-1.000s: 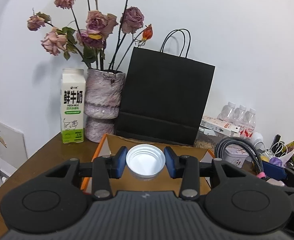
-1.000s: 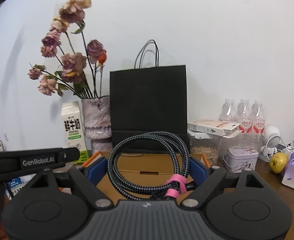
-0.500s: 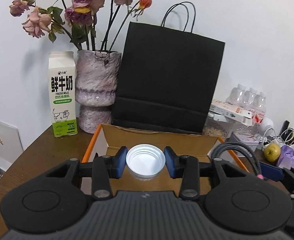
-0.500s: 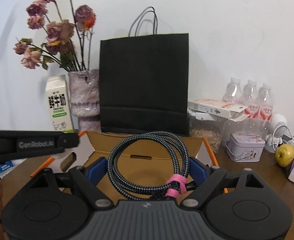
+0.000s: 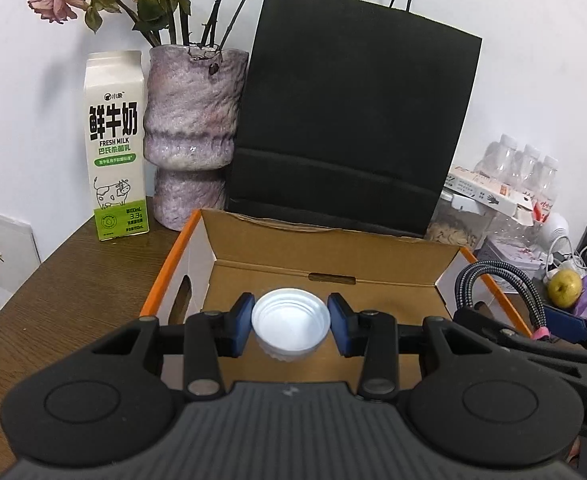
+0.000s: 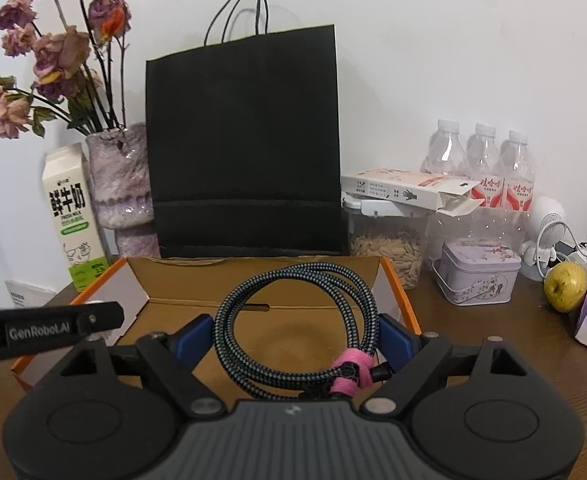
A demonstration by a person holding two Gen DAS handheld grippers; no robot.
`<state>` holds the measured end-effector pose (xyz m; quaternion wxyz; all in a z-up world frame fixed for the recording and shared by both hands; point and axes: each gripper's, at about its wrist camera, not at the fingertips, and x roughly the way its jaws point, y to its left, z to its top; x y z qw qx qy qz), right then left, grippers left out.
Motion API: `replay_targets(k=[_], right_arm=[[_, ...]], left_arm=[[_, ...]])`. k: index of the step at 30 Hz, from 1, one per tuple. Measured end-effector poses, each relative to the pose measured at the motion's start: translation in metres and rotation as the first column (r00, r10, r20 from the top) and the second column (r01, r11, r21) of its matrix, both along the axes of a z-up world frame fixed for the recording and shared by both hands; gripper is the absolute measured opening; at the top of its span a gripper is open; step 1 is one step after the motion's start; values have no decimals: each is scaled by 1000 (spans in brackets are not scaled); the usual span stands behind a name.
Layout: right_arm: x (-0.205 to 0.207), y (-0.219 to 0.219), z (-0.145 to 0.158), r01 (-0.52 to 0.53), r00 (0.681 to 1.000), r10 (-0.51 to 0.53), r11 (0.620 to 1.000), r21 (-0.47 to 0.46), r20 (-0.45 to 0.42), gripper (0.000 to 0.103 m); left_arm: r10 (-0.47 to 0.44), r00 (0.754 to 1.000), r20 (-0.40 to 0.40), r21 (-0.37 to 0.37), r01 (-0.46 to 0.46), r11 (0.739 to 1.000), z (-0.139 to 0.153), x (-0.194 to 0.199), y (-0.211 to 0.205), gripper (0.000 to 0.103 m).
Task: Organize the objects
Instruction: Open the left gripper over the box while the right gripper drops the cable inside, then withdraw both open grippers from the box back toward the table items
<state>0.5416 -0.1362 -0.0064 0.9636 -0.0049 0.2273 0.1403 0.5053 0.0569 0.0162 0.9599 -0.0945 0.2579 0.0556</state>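
Observation:
My left gripper point(image 5: 290, 322) is shut on a white plastic cap point(image 5: 289, 332), its open side toward the camera, held over an open cardboard box with orange edges point(image 5: 333, 256). My right gripper point(image 6: 295, 334) is shut on a coiled braided cable point(image 6: 293, 308) bound with a pink strap point(image 6: 351, 374), held over the same box point(image 6: 197, 280). The cable and right gripper also show at the right of the left wrist view point(image 5: 497, 284).
Behind the box stand a black paper bag point(image 5: 349, 128), a purple vase with dried roses point(image 5: 191, 132) and a milk carton point(image 5: 115, 140). To the right are water bottles point(image 6: 481, 160), a seed jar point(image 6: 387, 240), a lilac tin point(image 6: 477, 276) and a yellow fruit point(image 6: 565, 284).
Both grippers have moved forward and down toward the box, each keeping its hold. The box now fills more of both views.

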Motion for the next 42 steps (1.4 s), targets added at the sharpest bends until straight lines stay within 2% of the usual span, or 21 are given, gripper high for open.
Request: replay_targets(k=[9,11,12,13,14,18,21,34,42], right_arm=[[8,5,-8,2,1000,-2,1000,-22,-19,87],[10,4,-9,11,999,-12,1000,-14,-33,88],[10,2,-9,24,999,-24,1000,-11,-34,90],[10,0,-8,46,998,-46,999,-8,-35,96],[10,-2,-7,64,997,-64,998,-5,-34,100],[10,-7,-5,69,997,-68,997,20,-39,103],[8,-7,-4,68,997,-68,998,16,-36,103],[-4,-11,8,57,998,-57,998,39,-14,103],[-27,-19,28,27,999,-30,995,95,28,103]], left_arm=[[15,1000,3,10,-15,1000,-9,8,-4,43],[17,1000,13,3,-17,1000,-8,7,-3,66],[34,999,15,8,-34,999,-7,7,-3,83],[70,997,16,25,-70,997,-7,7,-3,98],[96,995,22,34,-97,995,-7,6,-1,103],[88,996,30,-14,-87,996,-4,4,5,103],[96,994,44,11,-97,995,-1,1,2,103],[112,992,65,-8,-112,994,7,-10,5,103],[119,987,105,-12,-119,993,19,-32,9,103]])
